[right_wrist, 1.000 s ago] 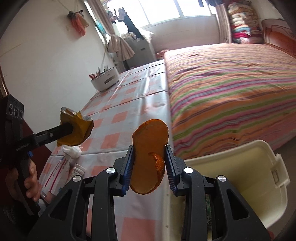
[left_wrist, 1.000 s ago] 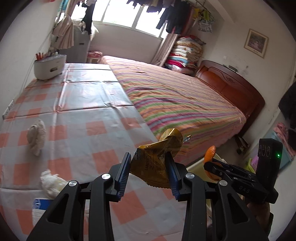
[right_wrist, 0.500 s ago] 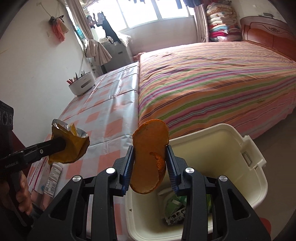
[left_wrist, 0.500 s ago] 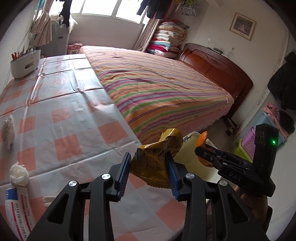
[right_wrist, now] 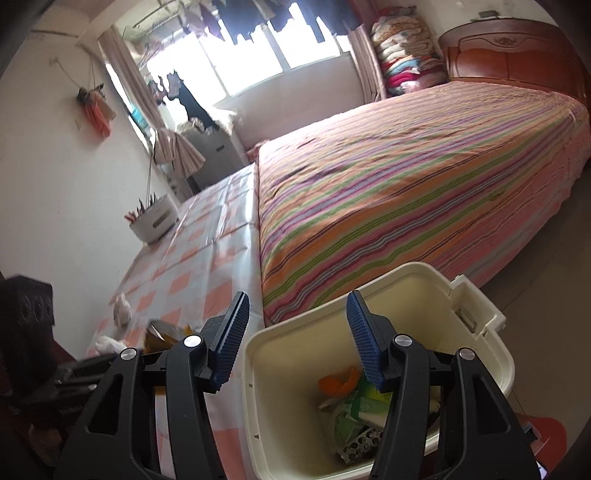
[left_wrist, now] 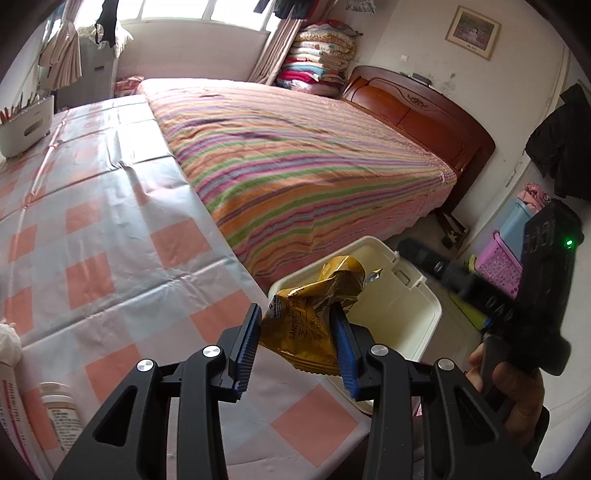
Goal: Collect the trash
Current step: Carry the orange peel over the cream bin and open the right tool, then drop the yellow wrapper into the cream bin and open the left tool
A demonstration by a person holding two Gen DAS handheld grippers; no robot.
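A lived-in home bedroom. A wide bed point(left_wrist: 310, 155) under a striped blanket fills the room, its carved wooden headboard point(left_wrist: 424, 110) against the wall. Folded quilts point(left_wrist: 317, 55) are stacked beside the headboard, laundry point(right_wrist: 184, 96) hangs at the window beyond the bed, and a framed picture point(left_wrist: 472, 31) hangs above the headboard.

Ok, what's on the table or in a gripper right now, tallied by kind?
Crumpled tissues: 2
Gold wrapper, in the left gripper: 1
White bottle: 1
Red-lettered box: 1
White holder: 1
Total: 6
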